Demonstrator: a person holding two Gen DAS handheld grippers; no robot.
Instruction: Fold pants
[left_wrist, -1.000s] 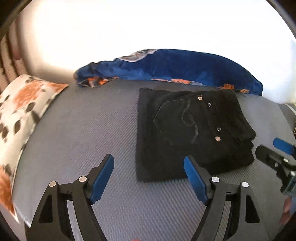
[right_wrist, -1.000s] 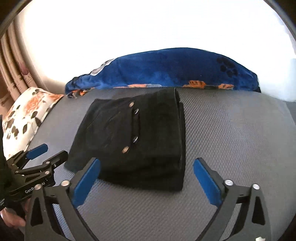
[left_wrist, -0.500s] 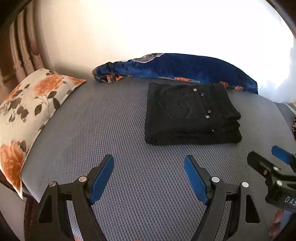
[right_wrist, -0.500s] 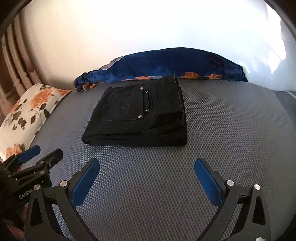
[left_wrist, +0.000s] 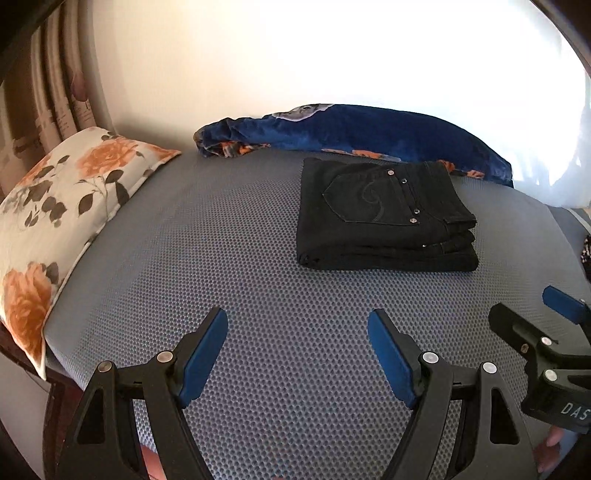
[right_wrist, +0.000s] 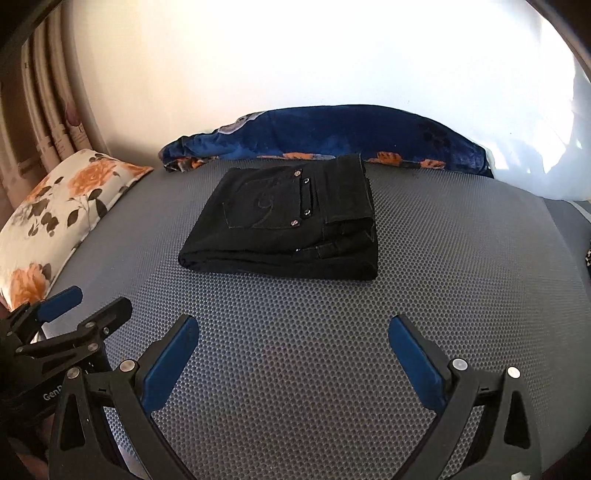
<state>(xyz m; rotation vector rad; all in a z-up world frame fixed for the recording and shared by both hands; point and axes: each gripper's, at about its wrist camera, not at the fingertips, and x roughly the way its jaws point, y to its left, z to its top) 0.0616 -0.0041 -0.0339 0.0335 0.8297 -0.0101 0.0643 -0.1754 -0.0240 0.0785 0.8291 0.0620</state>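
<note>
The black pants lie folded into a neat rectangle on the grey mesh bed surface, back pocket with metal rivets on top. They also show in the right wrist view. My left gripper is open and empty, well short of the pants near the front of the bed. My right gripper is open and empty, also back from the pants. Each gripper shows in the other's view: the right one at the far right, the left one at the far left.
A floral pillow lies along the left edge of the bed. A crumpled blue blanket lies against the back wall behind the pants. Curtains hang at the far left. The wall behind is brightly lit.
Both grippers have pulled back and away from the folded pants, which now look smaller and farther off. The pants have stayed in place.
</note>
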